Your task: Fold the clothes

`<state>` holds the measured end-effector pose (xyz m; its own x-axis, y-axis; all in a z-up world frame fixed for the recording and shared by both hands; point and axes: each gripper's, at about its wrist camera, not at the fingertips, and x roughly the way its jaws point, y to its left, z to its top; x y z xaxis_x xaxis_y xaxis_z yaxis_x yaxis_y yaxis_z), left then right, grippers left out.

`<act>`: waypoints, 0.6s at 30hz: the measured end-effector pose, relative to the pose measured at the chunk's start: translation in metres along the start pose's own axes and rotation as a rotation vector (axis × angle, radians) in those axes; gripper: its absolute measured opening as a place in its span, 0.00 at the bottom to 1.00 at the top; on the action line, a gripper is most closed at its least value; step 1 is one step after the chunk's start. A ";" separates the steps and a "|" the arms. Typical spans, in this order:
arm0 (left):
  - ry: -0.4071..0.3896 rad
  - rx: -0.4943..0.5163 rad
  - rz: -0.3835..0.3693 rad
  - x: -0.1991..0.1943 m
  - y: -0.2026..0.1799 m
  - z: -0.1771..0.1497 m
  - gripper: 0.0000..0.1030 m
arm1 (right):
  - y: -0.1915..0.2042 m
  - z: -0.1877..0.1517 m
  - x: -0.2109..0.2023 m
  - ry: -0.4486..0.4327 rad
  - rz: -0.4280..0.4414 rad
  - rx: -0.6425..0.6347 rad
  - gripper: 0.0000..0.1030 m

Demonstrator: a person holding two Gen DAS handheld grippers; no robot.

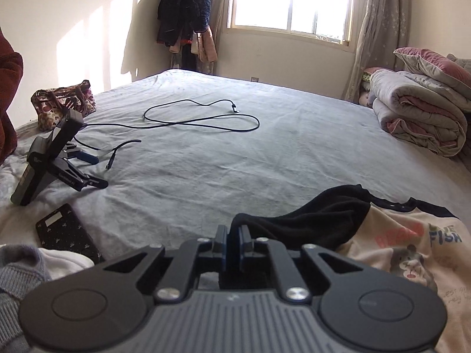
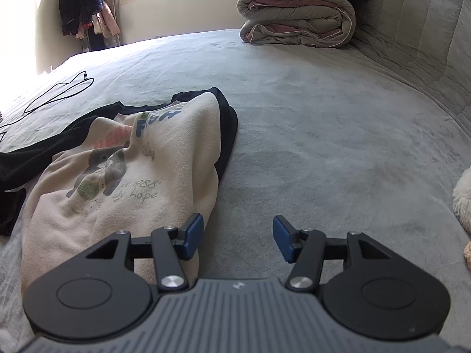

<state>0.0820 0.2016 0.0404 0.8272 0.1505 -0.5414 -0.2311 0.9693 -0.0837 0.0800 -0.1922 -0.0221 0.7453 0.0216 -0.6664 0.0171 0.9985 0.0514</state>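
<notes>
On the grey bedsheet (image 1: pixel 294 135), left wrist view: left gripper (image 1: pixel 233 235) low at centre, blue pads nearly together with black sleeve (image 1: pixel 309 220) of the cream sweatshirt (image 1: pixel 412 253) between them; whether the pads still press the cloth, cannot tell. Black cable (image 1: pixel 203 117) looped farther off, spare gripper device (image 1: pixel 56 158) and patterned bag (image 1: pixel 63 103) at left, dark phone case (image 1: pixel 69 235) near left, rolled quilt (image 1: pixel 421 117) at right.

Right wrist view: right gripper (image 2: pixel 238 236) fingers apart, nothing between them, left pad (image 2: pixel 192 235) over the sweatshirt's near edge. Sweatshirt (image 2: pixel 117 194) rumpled at left on the sheet (image 2: pixel 323 135), print upward. Quilt (image 2: pixel 297 20) beyond.
</notes>
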 end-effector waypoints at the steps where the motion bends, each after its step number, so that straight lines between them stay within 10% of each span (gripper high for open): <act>1: -0.002 -0.005 -0.019 -0.003 -0.002 0.000 0.13 | -0.001 0.002 0.000 -0.005 0.000 0.000 0.55; 10: 0.235 -0.042 -0.323 0.007 -0.037 -0.032 0.24 | -0.014 0.012 0.013 0.055 0.087 0.049 0.39; 18: 0.499 -0.088 -0.436 0.041 -0.074 -0.076 0.25 | -0.011 0.009 0.016 0.096 0.148 0.067 0.39</act>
<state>0.0939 0.1216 -0.0386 0.5227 -0.3803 -0.7629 0.0123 0.8982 -0.4393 0.0974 -0.2034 -0.0268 0.6759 0.1757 -0.7157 -0.0414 0.9787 0.2012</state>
